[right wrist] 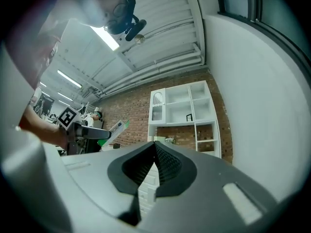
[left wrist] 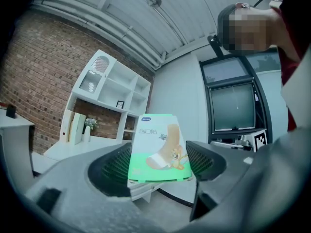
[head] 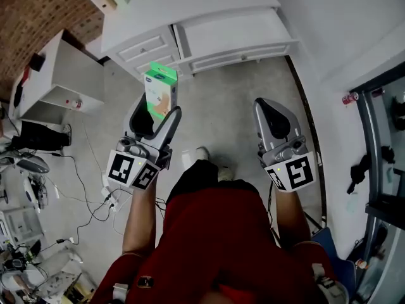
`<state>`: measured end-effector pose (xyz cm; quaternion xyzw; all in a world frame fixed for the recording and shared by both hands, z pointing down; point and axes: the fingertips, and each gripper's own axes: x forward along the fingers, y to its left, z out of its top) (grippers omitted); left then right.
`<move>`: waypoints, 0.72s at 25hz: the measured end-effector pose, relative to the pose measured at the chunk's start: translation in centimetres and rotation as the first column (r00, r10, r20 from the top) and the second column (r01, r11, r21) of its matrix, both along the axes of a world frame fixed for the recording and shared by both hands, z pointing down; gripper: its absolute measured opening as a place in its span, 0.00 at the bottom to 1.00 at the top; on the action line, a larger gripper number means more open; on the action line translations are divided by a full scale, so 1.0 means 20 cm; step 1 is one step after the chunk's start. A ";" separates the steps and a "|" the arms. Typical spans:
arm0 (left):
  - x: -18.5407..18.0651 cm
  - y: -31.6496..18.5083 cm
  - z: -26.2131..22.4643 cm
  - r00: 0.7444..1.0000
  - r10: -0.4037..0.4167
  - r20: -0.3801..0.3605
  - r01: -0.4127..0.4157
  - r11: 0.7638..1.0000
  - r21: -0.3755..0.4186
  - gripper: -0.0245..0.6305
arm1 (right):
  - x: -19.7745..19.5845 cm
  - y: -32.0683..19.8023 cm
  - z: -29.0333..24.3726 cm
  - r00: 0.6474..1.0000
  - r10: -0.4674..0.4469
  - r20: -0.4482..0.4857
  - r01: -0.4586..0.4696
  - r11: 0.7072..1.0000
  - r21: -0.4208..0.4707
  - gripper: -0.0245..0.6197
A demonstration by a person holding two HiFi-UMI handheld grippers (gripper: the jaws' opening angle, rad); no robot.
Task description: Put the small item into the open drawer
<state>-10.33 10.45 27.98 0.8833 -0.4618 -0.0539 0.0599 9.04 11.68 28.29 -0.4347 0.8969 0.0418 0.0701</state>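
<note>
A small green and white box point(head: 160, 88) stands upright between the fingers of my left gripper point(head: 158, 107), which is shut on it and held above the grey floor. In the left gripper view the box point(left wrist: 158, 149) fills the gap of the left gripper point(left wrist: 158, 168), with its printed face towards the camera. The white cabinet point(head: 183, 5) lies ahead, and its open drawer point(head: 235, 35) is pulled out at the right. My right gripper point(head: 273, 114) hangs to the right with nothing in it, and its jaws point(right wrist: 155, 155) meet.
A white side table point(head: 63, 75) stands at the left, with cables point(head: 82, 189) and a power strip point(head: 111, 198) on the floor beneath it. A dark-framed glass door point(head: 380, 138) runs down the right. My white shoe point(head: 202, 152) shows between the grippers. A white shelf unit point(left wrist: 109, 98) stands against brick.
</note>
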 end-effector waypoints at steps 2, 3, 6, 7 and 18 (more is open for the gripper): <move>-0.01 -0.13 0.03 1.000 0.001 0.012 -0.001 1.000 -0.006 0.57 | -0.01 -0.12 0.01 1.000 0.006 -0.004 -0.006 1.000 -0.008 0.06; -0.01 -0.19 0.04 1.000 0.002 0.014 -0.002 1.000 -0.007 0.57 | -0.01 -0.18 0.02 1.000 0.010 -0.007 -0.010 1.000 -0.011 0.06; -0.03 -0.43 0.10 1.000 0.008 0.009 -0.008 1.000 -0.010 0.57 | -0.03 -0.40 0.05 0.999 0.021 -0.025 -0.022 1.000 -0.017 0.06; -0.04 -0.52 0.12 1.000 0.012 0.008 -0.012 1.000 -0.012 0.57 | -0.05 -0.48 0.06 0.999 0.026 -0.031 -0.027 0.999 -0.019 0.06; -0.08 -1.40 0.43 0.990 0.123 0.067 -0.114 0.986 -0.122 0.57 | -0.22 -1.41 0.10 0.994 0.084 -0.070 -0.088 0.995 -0.056 0.06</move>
